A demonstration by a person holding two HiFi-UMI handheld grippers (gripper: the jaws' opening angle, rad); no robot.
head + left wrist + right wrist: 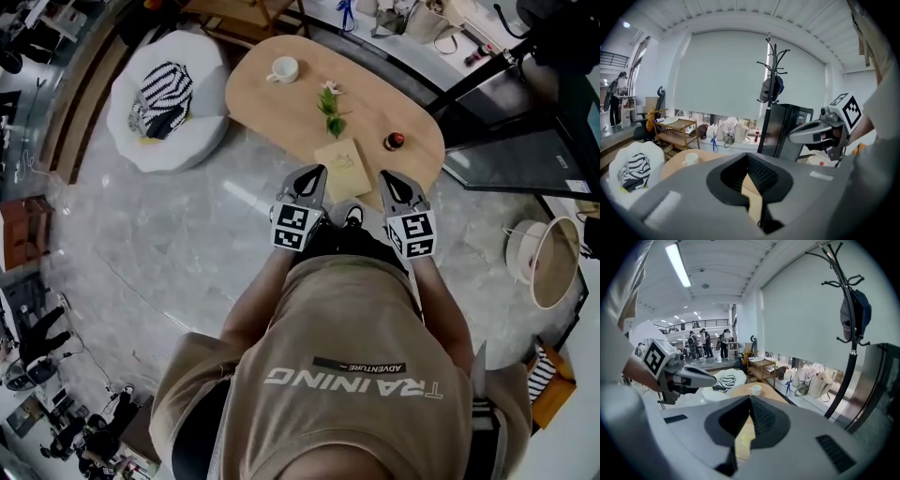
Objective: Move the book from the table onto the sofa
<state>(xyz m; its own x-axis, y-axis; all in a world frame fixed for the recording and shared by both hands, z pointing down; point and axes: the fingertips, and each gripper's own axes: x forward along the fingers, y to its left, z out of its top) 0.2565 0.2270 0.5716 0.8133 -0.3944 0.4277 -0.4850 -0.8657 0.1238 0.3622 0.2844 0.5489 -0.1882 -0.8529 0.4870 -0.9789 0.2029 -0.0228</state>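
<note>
The pale yellow-green book [342,167] lies flat near the front edge of the oval wooden table [281,112]. My left gripper [316,172] hovers at the book's left side and my right gripper [385,176] at its right side. Both have their jaws together with nothing held. The sofa [167,101] is a white round seat to the table's left, with a black-and-white striped cushion [161,97] on it. In the left gripper view the shut jaws [748,158] point over the table, with the right gripper [808,133] beside them. The right gripper view shows its shut jaws [750,398] and the left gripper [696,376].
On the table stand a white cup [283,69], a green sprig with a flower [332,108] and a small red-and-black object [394,142]. A black cabinet [787,126] and a coat stand [771,84] rise beyond the table. A round basket [551,262] sits at the right.
</note>
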